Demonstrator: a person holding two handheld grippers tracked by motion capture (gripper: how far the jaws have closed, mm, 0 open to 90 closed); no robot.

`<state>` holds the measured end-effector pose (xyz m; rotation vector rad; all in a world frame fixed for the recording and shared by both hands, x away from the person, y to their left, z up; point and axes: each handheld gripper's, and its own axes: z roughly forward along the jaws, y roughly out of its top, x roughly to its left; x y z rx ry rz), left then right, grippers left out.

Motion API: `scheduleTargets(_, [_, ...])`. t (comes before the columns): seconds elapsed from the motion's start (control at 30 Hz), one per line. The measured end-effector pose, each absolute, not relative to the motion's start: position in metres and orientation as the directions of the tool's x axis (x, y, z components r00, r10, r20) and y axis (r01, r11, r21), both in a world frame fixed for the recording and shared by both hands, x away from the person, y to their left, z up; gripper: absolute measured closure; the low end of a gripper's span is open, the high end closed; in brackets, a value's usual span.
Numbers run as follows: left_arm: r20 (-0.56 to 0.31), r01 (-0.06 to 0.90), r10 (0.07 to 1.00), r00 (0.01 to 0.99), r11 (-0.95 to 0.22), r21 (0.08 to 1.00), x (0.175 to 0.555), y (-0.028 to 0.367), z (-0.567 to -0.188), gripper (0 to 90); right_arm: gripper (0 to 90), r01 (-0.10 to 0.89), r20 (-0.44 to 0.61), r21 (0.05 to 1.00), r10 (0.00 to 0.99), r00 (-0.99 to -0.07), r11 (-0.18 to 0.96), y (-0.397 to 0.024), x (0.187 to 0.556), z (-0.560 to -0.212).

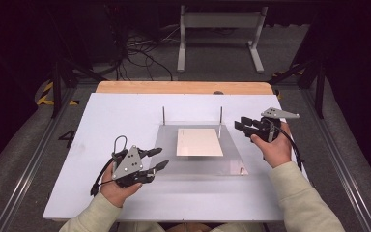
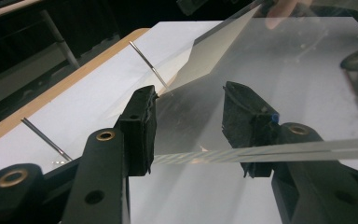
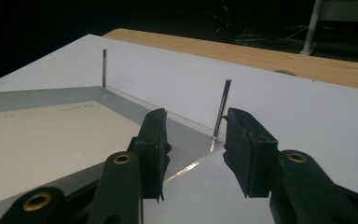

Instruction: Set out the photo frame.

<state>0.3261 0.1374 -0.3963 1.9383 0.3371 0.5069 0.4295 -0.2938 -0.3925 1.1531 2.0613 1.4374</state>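
1. Jaws, left gripper (image 1: 157,158): part-open, nothing pressed between the pads. In the left gripper view (image 2: 189,126) they sit at the near left edge of the clear plate (image 2: 284,84), and that edge runs across in front of the tips.
2. Jaws, right gripper (image 1: 241,126): part-open and empty. In the right gripper view (image 3: 193,140) they hang over the plate's far right corner, with the right pin (image 3: 222,109) standing just beyond the gap.
3. Clear plate (image 1: 232,162): lies flat on the white table (image 1: 116,116), mid-board, between the two grippers.
4. Cream sheet (image 1: 199,142): lies on the plate, roughly centred (its far edge is near the pins but apart from them).
5. Pins: two thin metal rods upright at the plate's far corners, left pin (image 1: 164,115) and right pin (image 1: 221,116). A short stud (image 1: 241,170) stands at the near right corner.
6. Risk, right side: a jaw moving in could strike the right pin and bend it or shift the plate, since the pin stands almost in line with the gap.
7. Risk, left side: the jaws open level with the plate, so closing here would probably nudge the edge rather than grip it.
8. Risk, sheet: it appears to lie loose, so any tilt or jolt of the plate could slide it off centre.
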Motion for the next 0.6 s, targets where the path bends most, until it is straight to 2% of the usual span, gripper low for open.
scheduleTargets(0.27, [0.195, 0.012, 0.447, 0.873, -0.418, 0.908, 0.326, 0.137, -0.396, 53.2, 55.6, 0.354, 0.106, 0.92, 0.765, -0.635, 0.166, -0.301, 0.405, -0.384])
scheduleTargets(0.6, [0.195, 0.014, 0.448, 0.873, -0.423, 0.906, 0.326, 0.137, -0.396, 52.9, 53.9, 0.296, 0.099, 0.945, 0.737, -0.669, 0.142, -0.316, 0.369, -0.373])
